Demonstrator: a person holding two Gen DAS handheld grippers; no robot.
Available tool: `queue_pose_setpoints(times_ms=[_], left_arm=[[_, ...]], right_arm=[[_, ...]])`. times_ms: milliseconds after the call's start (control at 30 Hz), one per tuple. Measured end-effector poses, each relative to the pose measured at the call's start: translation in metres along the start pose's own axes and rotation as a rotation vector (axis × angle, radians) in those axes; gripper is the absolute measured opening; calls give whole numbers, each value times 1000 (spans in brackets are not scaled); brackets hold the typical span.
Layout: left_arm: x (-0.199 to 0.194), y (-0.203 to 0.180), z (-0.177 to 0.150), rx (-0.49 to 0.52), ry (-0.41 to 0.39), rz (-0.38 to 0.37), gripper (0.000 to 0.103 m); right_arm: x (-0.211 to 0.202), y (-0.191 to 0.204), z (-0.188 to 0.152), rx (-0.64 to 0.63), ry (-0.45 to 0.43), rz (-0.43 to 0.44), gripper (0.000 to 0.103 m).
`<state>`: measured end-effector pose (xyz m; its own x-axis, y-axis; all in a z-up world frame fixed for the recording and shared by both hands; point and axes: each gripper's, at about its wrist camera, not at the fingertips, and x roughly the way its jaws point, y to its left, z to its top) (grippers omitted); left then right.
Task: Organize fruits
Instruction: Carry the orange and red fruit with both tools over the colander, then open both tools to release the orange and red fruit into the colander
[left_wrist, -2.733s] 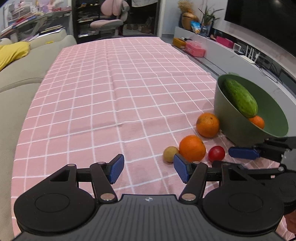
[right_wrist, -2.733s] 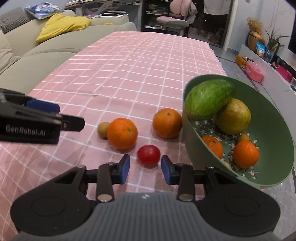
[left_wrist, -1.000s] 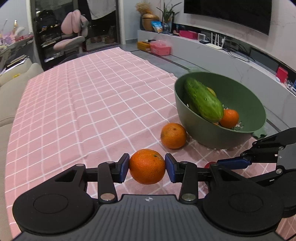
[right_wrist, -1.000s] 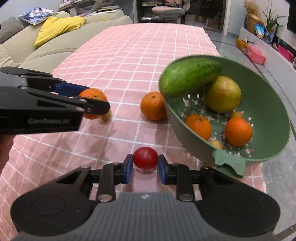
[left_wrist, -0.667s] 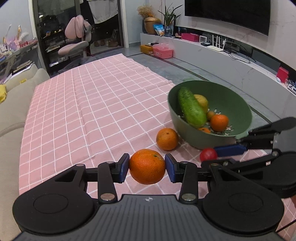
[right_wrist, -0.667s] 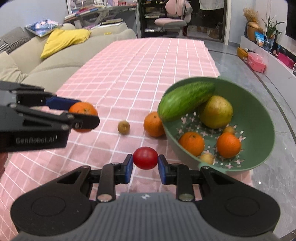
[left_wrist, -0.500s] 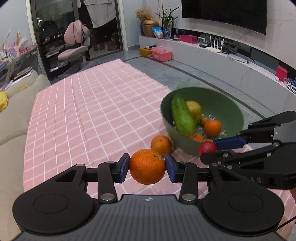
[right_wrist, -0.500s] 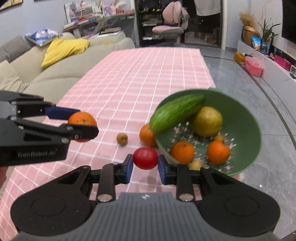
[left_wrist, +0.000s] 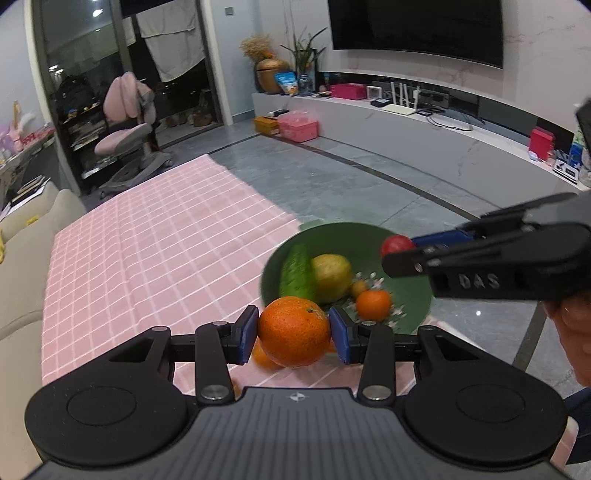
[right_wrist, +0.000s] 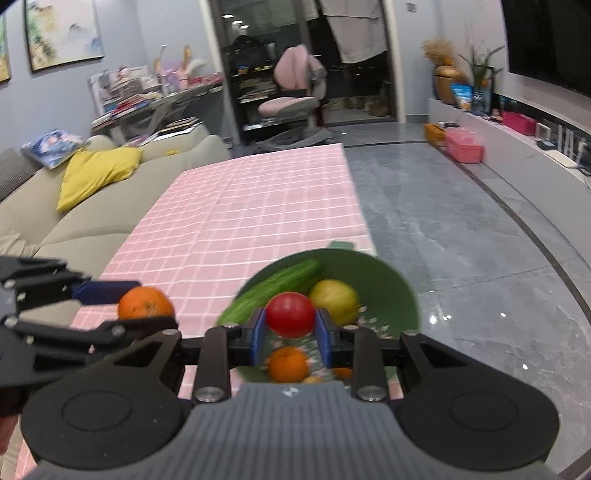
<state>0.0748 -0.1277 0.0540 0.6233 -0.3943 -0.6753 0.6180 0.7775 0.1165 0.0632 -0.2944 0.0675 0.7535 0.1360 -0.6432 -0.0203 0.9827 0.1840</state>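
holding an orange (left_wrist: 293, 335) between its blue pads, the left gripper (left_wrist: 293, 336) hangs above the pink checked cloth (left_wrist: 155, 251), closed to the fruit's width. the right gripper (right_wrist: 290, 334) grips a tomato (right_wrist: 290, 314) over the green bowl (right_wrist: 391, 284), narrowly closed. the bowl holds a cucumber (right_wrist: 277, 286), a yellow-green fruit (right_wrist: 336, 299) and small oranges (right_wrist: 287, 364). the bowl sits at the cloth's edge.
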Motion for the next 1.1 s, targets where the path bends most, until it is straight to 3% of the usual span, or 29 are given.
queue_pose_setpoints(times_ms=[367, 633, 1100], left_arm=[[38, -28, 5, 59, 55, -46, 47], [79, -57, 7, 169, 177, -44, 47], [106, -62, 4, 155, 233, -48, 47]], right_arm=[[39, -41, 13, 55, 105, 4, 25], [59, -47, 8, 41, 164, -8, 26], [88, -56, 1, 48, 229, -37, 26]])
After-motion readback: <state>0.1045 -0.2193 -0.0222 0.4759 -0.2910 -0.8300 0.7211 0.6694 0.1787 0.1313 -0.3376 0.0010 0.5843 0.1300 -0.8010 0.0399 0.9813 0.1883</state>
